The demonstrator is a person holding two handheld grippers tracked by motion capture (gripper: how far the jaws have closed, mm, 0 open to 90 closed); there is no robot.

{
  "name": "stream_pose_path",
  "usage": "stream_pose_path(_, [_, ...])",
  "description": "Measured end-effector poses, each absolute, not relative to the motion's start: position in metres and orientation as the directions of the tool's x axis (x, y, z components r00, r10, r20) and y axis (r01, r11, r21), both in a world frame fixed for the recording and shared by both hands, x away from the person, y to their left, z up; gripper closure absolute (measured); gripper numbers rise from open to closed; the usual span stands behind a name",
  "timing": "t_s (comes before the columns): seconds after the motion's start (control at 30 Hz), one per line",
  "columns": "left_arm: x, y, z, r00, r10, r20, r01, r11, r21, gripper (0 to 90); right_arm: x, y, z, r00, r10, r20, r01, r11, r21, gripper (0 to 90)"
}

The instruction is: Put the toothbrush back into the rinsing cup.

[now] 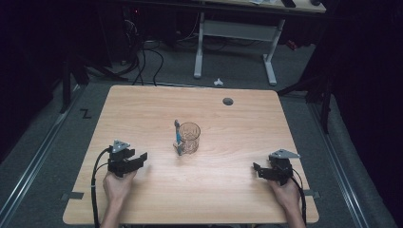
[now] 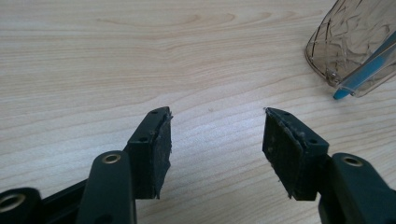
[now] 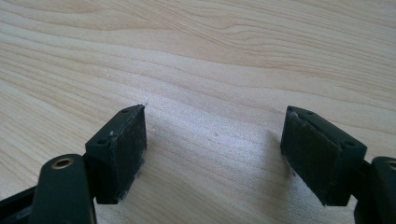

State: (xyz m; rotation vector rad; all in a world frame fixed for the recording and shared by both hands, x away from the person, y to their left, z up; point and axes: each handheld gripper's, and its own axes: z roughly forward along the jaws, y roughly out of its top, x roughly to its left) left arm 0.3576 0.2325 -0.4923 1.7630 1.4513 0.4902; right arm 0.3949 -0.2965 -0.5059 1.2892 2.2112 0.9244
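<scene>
Your left gripper [image 1: 138, 159] sits low over the table [image 1: 228, 190] at its near left, jaws spread wide with bare wood between them; in the left gripper view the two pads [image 2: 159, 151] stand well apart and nothing touches either one. Your right gripper [image 1: 258, 169] rests at the near right, also wide apart and empty, and the right gripper view shows plain wood grain in the gap between its pads [image 3: 128, 149]. Both grippers point inward, toward the middle of the table. The cup [image 1: 189, 137], a clear amber tumbler with a crackled pattern, stands upright near the table's centre, well apart from both grippers and roughly midway between them, somewhat nearer to your left one. A toothbrush [image 1: 177, 135] with a blue handle leans against the cup's left side, its head up and tilted slightly away from you; its lower end meets the table by the foot of the cup, though you cannot tell from above whether it stands inside the cup or just beside it. In the left gripper view the cup [image 2: 357, 44] shows at the upper right corner, with the blue handle [image 2: 364, 77] seen across its wall. A round grey grommet [image 1: 228, 101] sits in the far right part of the table.
</scene>
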Motion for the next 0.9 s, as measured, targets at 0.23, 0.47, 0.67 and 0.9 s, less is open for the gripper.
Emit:
stream_pose_path(0.23, [0.359, 0.23, -0.497, 0.266, 0.947, -0.179, 0.648, -0.038, 0.761, 42.4, 0.395, -0.297, -0.506, -0.484, 0.875, -0.023, 0.598, 0.35, 0.721, 22.7])
stream_pose_path(0.47, [0.361, 0.226, -0.501, 0.264, 0.953, -0.147, 0.646, -0.062, 0.76, 42.2, 0.395, -0.297, -0.506, -0.484, 0.875, -0.023, 0.598, 0.35, 0.721, 22.7])
stream_pose_path(0.67, [0.361, 0.223, -0.504, 0.261, 0.957, -0.126, 0.648, -0.078, 0.758, 42.1, 0.395, -0.297, -0.506, -0.484, 0.875, -0.023, 0.599, 0.35, 0.721, 22.7])
stream_pose_path(0.9, [0.361, 0.222, -0.507, 0.257, 0.961, -0.107, 0.647, -0.089, 0.757, 41.9, 0.395, -0.297, -0.506, -0.484, 0.875, -0.023, 0.598, 0.35, 0.721, 22.7])
